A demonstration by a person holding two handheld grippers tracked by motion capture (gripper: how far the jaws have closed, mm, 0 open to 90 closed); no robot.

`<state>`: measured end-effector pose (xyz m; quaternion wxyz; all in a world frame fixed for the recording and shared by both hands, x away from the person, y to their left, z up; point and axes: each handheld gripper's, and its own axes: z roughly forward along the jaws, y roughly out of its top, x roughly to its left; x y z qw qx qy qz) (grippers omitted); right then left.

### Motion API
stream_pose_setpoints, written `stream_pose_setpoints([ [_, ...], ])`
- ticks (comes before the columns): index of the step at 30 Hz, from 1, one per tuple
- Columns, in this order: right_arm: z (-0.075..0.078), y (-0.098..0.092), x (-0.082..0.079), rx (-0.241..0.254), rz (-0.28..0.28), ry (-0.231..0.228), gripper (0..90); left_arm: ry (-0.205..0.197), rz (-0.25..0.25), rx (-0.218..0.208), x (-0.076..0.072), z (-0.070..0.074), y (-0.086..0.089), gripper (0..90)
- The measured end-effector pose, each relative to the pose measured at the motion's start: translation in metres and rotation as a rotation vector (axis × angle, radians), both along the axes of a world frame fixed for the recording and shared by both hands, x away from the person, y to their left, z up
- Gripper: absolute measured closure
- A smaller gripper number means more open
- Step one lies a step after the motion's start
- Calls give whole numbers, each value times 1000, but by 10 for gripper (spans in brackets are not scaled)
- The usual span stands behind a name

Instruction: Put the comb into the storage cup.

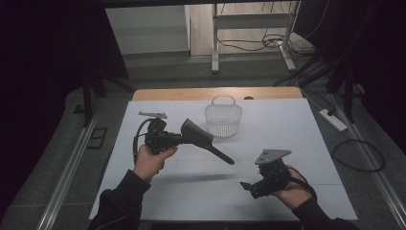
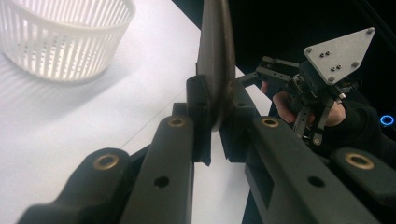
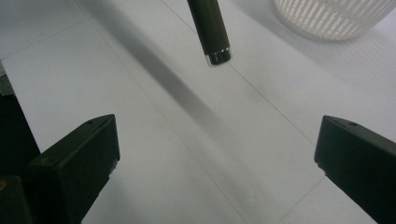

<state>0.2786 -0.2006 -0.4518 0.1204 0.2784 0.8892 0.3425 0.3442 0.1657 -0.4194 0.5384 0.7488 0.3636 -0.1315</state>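
A dark tool with a flat fan-shaped head (image 1: 195, 131) and a long rod handle (image 1: 221, 155) hangs above the white table top (image 1: 287, 143). My left gripper (image 1: 179, 139) is shut on the head; in the left gripper view the pads (image 2: 198, 112) pinch the thin edge of the head (image 2: 215, 60). The handle slopes down to the right. My right gripper (image 1: 251, 188) sits lower at the front right, apart from the tool. Its jaws stand wide open (image 3: 219, 158) with nothing between them, and the handle's silver-tipped end (image 3: 212, 37) floats ahead of them.
A white slotted basket (image 1: 223, 119) with a loop handle stands at the back middle of the table, also seen in the left gripper view (image 2: 65, 42) and the right gripper view (image 3: 336, 16). A power strip (image 1: 332, 120) and cables lie on the floor to the right.
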Motion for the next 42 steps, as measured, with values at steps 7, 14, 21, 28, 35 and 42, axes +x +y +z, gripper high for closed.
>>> stream_pose_setpoints([
  [7,0,-10,-3,1,-27,-4,3,-13,19,-5,5,6,6,829],
  [14,-3,-21,-6,6,-59,1,0,-17,31,0,11,7,7,828],
  [21,-3,-32,-9,5,-98,15,0,-23,43,5,16,10,10,828],
  [28,-5,-45,-14,-3,-146,22,0,-28,51,10,22,17,11,829],
  [35,-5,-57,-20,-7,-180,31,0,-35,61,29,28,22,11,828],
  [42,-4,-69,-26,-10,-220,45,0,-30,74,26,36,26,13,828],
])
